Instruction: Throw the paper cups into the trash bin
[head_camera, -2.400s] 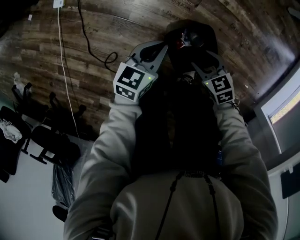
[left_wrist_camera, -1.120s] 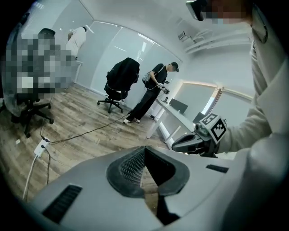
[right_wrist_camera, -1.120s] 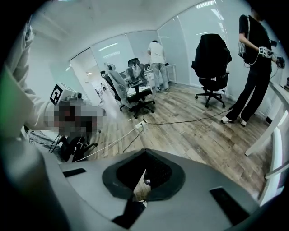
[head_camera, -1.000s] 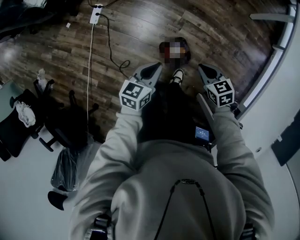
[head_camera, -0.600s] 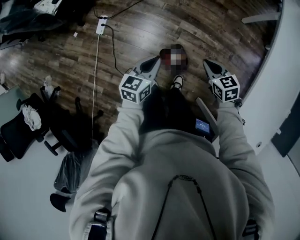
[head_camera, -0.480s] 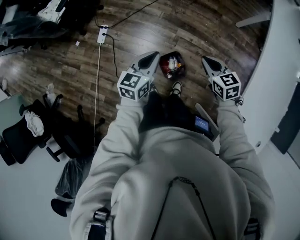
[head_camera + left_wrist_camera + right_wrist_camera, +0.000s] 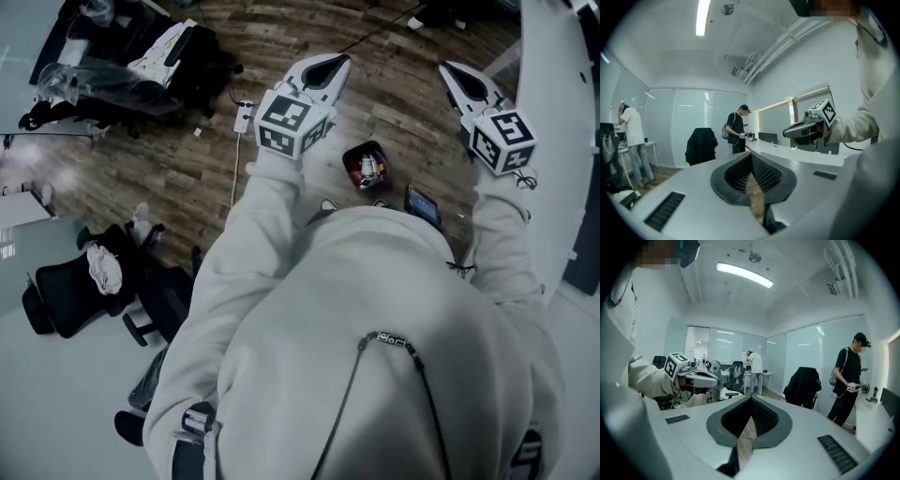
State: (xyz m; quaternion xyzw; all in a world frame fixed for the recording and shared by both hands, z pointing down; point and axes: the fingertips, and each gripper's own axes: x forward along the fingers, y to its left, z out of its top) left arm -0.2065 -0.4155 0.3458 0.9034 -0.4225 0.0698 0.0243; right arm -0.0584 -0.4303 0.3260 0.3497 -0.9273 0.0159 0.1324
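While both arms are reaching out level in front of the hoodie, the left hand-held gripper (image 7: pixel 330 64) is clenched with nothing between its jaws. The right hand-held gripper (image 7: pixel 457 75) is doing the same: jaws together, no cup.

The trash bin (image 7: pixel 348 157) is sitting on the wood floor (image 7: pixel 187 178) just ahead of the feet, between the two arms. Pale items are lying inside it, probably the paper cups, but they're too small to confirm. No loose cup is showing anywhere in view, so the toss is looking done or between rounds.

Risks from here:
- The bin is small and low, so a cup dropped from this height could clip the rim and bounce out.
- The power strip (image 7: pixel 242 116) and its cable (image 7: pixel 232 187) are lying on the floor to the left, a trip hazard when stepping that way.
- The white tabletop (image 7: pixel 561 141) edge is running close by the right arm, so a wide swing could knock it.
- A standing person (image 7: pixel 737 133) is working farther off, so keep swings short.
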